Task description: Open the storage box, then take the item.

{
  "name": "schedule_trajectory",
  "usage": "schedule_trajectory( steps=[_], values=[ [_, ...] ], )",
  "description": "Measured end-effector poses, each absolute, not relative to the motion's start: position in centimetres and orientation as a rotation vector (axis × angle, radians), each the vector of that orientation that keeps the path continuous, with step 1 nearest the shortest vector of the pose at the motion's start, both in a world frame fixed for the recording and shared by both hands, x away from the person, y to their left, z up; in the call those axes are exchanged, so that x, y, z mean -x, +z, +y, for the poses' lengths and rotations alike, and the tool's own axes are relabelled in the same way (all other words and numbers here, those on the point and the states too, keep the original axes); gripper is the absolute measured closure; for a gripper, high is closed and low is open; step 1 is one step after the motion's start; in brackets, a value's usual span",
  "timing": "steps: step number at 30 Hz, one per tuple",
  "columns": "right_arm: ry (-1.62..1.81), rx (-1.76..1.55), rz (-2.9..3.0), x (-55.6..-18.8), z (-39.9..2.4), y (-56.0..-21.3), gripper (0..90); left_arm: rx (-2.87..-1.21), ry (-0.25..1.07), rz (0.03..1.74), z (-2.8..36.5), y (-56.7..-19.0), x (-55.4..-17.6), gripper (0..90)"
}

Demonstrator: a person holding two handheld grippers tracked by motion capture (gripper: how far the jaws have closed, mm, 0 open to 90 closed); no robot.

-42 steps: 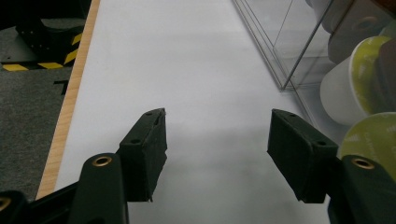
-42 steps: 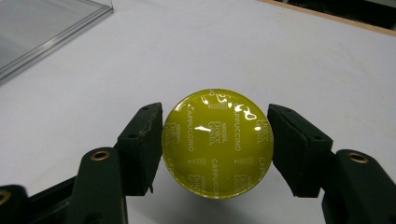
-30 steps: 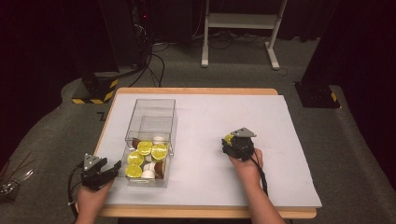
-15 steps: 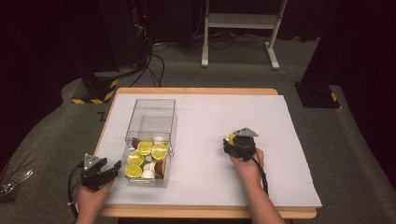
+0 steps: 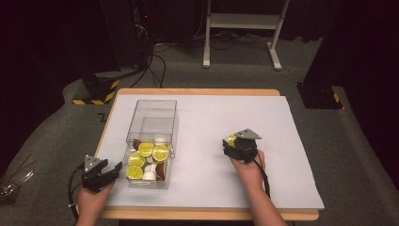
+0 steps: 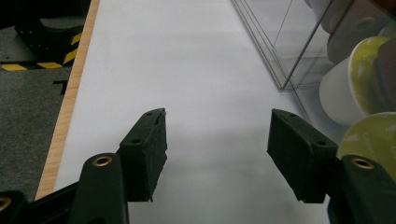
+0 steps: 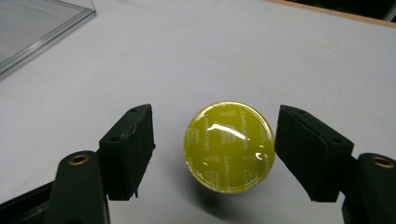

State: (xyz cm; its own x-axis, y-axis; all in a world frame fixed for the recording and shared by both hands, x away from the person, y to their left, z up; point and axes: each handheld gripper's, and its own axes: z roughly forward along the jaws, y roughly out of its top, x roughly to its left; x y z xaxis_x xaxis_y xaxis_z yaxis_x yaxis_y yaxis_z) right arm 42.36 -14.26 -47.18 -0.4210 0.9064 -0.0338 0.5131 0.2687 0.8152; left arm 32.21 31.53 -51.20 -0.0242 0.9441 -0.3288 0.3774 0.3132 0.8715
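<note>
**Yellow cup sits free between the claws**

The right gripper (image 7: 212,154) has just been opening its jaws. A yellow-topped coffee cup (image 7: 229,146) stands between them on the white table cover (image 7: 280,56), and neither pad touches it. The left gripper (image 6: 217,156) is open wide and holds nothing. It rests just beside the clear box (image 5: 153,117) full of more cups (image 5: 146,149).

A recording lab or studio set up for tabletop work

Black curtains (image 5: 42,42) close off the room, and grey carpet (image 5: 357,155) covers the floor. A wooden table under a white sheet (image 5: 207,117) stands alone in the middle. Behind it are a white metal stand (image 5: 242,28), trailing black cables (image 5: 153,61) and yellow-and-black striped floor weights (image 5: 96,89).
</note>
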Motion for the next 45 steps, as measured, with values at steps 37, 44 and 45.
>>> schedule_trajectory(
  steps=[37, 44, 45],
  values=[
    [1.221, -1.056, 2.149, -37.7, -9.3, -44.7, 33.0, -1.224, 0.684, 1.559, 31.5, -51.1, -32.0, 38.9],
    [1.232, -1.027, 2.182, -37.1, -8.4, -45.2, 32.9, -1.230, 0.678, 1.545, 31.6, -51.0, -31.7, 38.9],
    [1.237, -1.022, 2.184, -37.0, -8.3, -45.2, 32.8, -1.231, 0.678, 1.539, 31.6, -51.0, -31.7, 38.9]
  ],
)
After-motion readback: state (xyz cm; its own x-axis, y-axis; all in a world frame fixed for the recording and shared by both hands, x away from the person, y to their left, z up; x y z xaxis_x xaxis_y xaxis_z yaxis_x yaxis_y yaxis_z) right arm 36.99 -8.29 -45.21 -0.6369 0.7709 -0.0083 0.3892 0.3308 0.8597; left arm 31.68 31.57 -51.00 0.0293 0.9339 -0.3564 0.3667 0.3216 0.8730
